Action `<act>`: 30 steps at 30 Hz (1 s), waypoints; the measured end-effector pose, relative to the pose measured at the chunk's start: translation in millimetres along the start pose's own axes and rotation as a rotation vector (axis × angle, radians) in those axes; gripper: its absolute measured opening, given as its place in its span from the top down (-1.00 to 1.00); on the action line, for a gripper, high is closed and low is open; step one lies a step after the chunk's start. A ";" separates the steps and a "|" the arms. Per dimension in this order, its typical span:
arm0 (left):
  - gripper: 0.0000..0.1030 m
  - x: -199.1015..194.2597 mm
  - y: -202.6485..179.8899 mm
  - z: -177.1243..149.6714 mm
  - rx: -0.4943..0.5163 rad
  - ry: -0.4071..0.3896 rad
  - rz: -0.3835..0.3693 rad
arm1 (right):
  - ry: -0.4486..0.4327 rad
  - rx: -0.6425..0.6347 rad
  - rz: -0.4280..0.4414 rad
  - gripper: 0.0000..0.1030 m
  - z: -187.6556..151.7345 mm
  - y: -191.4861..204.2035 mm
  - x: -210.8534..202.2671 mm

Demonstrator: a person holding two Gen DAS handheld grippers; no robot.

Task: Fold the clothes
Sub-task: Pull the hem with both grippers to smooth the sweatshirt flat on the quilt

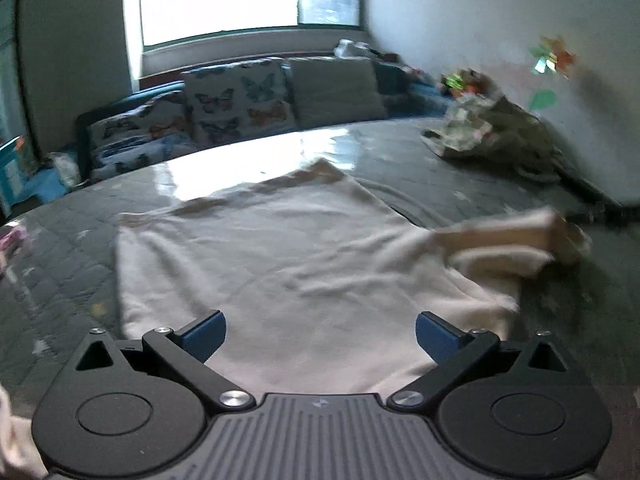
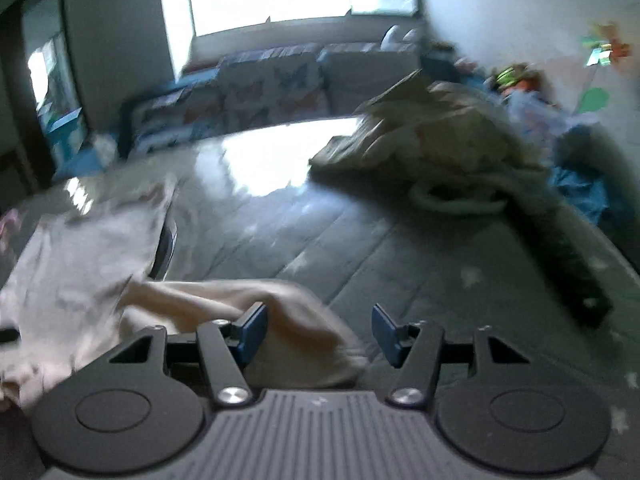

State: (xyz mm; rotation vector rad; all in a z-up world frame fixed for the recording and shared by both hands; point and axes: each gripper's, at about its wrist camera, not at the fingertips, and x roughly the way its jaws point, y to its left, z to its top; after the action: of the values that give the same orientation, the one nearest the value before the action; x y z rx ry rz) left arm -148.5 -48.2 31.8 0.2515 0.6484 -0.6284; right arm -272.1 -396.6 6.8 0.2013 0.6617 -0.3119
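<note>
The pale, soft shirt (image 1: 280,252) lies creased on the grey quilted bed (image 1: 420,160), its sleeve (image 1: 504,244) bunched at three o'clock. Both the left gripper (image 1: 320,334) and the right gripper (image 2: 319,330) hang released above it. A crumpled heap of clothes (image 1: 496,130) sits at two o'clock, butterfly pillows (image 1: 240,100) at twelve.

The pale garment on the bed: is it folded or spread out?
Mostly spread: the pale garment lies flat on the grey quilt, one sleeve bunched at its right.

Backlit: window (image 1: 248,0) blown out, no detail. Strong glare patch on quilted bed surface (image 1: 256,160) below it. Room otherwise dim, bluish cast. Fisheye curvature with dark corners. Right wrist view heavily motion-blurred; left sharper, right edge smeared.
</note>
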 end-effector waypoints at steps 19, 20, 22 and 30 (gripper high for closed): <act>0.15 -2.5 -28.9 -20.5 0.079 0.068 -0.239 | 0.095 0.076 0.064 0.73 -13.0 -6.1 16.2; 0.17 -4.8 -29.6 -22.1 0.091 0.067 -0.244 | 0.079 0.067 0.042 0.82 -10.7 -7.8 16.2; 0.20 -9.4 -29.9 -24.3 0.114 0.069 -0.260 | 0.035 0.051 -0.002 0.94 -4.6 -12.2 14.8; 0.20 -28.0 -30.7 -32.3 0.208 0.095 -0.338 | -0.034 0.149 -0.068 0.49 10.0 -40.9 5.6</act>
State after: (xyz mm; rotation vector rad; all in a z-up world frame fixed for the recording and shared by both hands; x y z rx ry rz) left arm -200.4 -46.3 23.6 0.3710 0.7246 -1.0162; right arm -276.3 -438.8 7.6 0.3152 0.6127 -0.4300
